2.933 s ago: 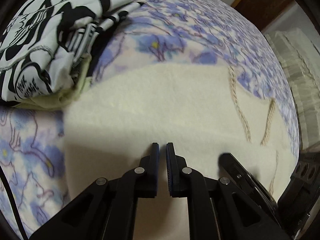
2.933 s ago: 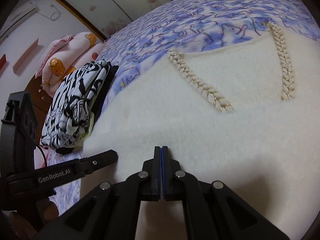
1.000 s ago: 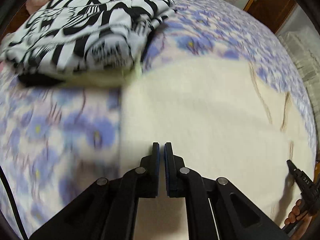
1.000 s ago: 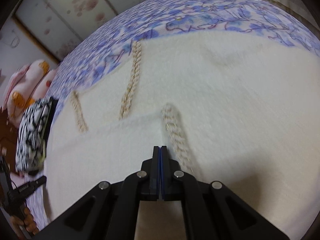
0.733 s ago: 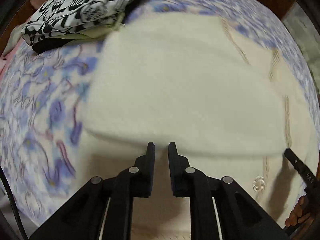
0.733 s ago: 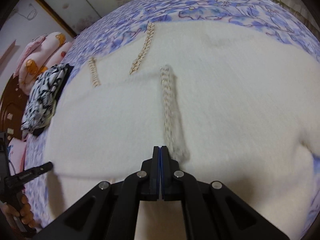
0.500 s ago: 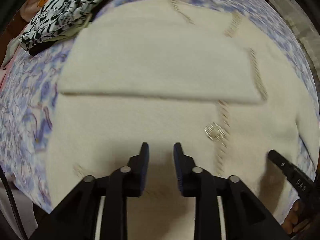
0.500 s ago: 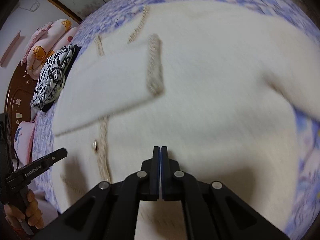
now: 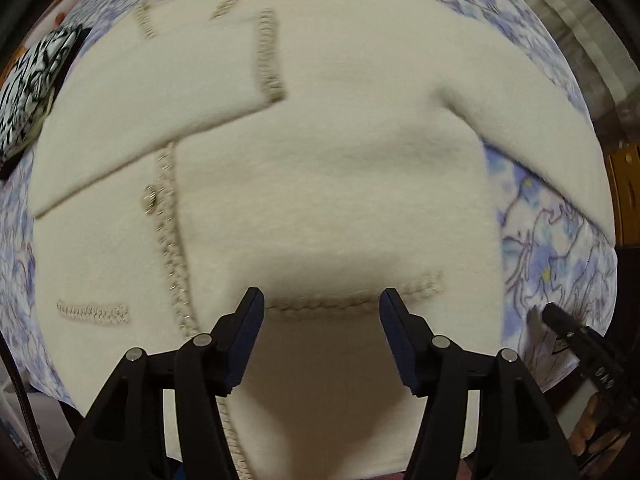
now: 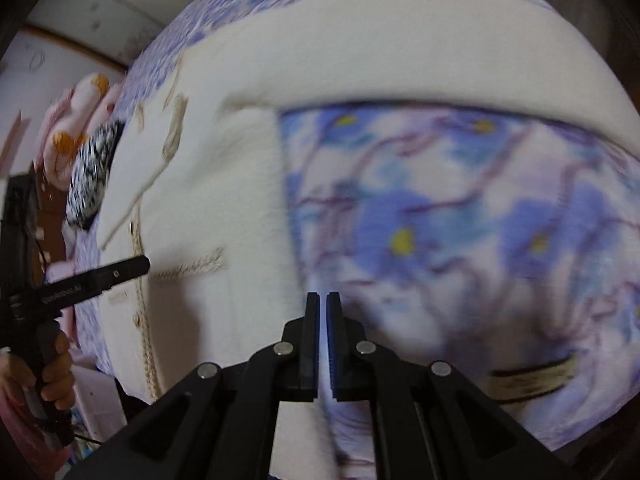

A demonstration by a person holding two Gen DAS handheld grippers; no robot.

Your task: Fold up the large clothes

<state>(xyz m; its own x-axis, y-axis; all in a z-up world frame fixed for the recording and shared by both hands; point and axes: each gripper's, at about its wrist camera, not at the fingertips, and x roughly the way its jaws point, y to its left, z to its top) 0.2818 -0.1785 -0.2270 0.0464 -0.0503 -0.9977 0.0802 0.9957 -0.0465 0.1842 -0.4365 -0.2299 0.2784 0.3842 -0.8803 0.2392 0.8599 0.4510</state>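
Pillows (image 10: pixel 76 120) only in right wrist view

Both tools are matte black plastic. The left gripper (image 9: pixel 321 312) has two angular fingers with dark blue pads on the inner faces, and round silver screw heads sit along each linkage arm. The right gripper (image 10: pixel 322 312) has the same build, with blue pads and four silver screws. Left of the right gripper, a bare hand (image 10: pixel 52 376) wraps a black handle; small pale lettering on the black finger above it is too blurred to read.
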